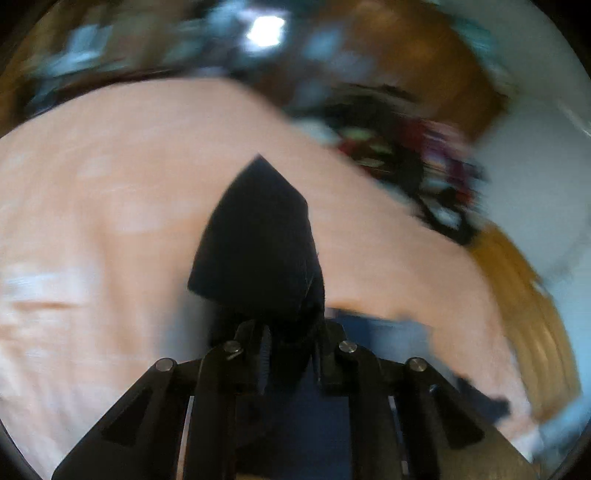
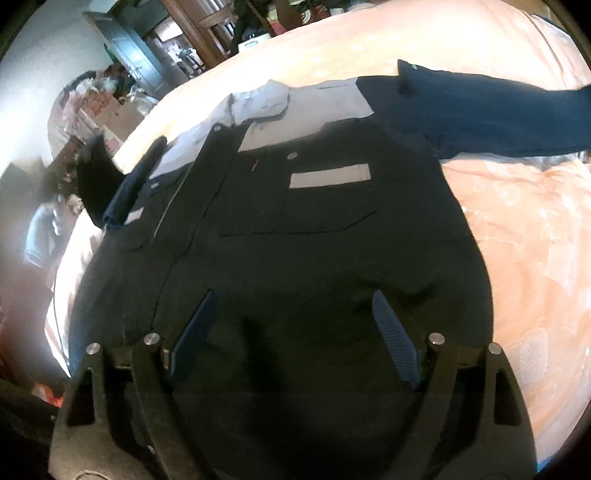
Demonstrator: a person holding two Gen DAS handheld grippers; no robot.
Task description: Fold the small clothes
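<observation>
A peach bedspread with a faint pale pattern covers the bed; beyond its far edge stand wooden furniture and cluttered boxes. A dark navy shirt with a grey collar, chest pocket and pale stripe lies flat, one sleeve stretched right. The right gripper hovers over its near hem, fingers wide. The left gripper, blurred, pinches a dark pointed fabric fold

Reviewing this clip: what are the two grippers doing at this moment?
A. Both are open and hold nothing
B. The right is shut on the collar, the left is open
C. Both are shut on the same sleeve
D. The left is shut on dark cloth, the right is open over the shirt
D: the left gripper pinches a fold of dark cloth, while the right gripper has its fingers spread wide above the dark shirt.
</observation>
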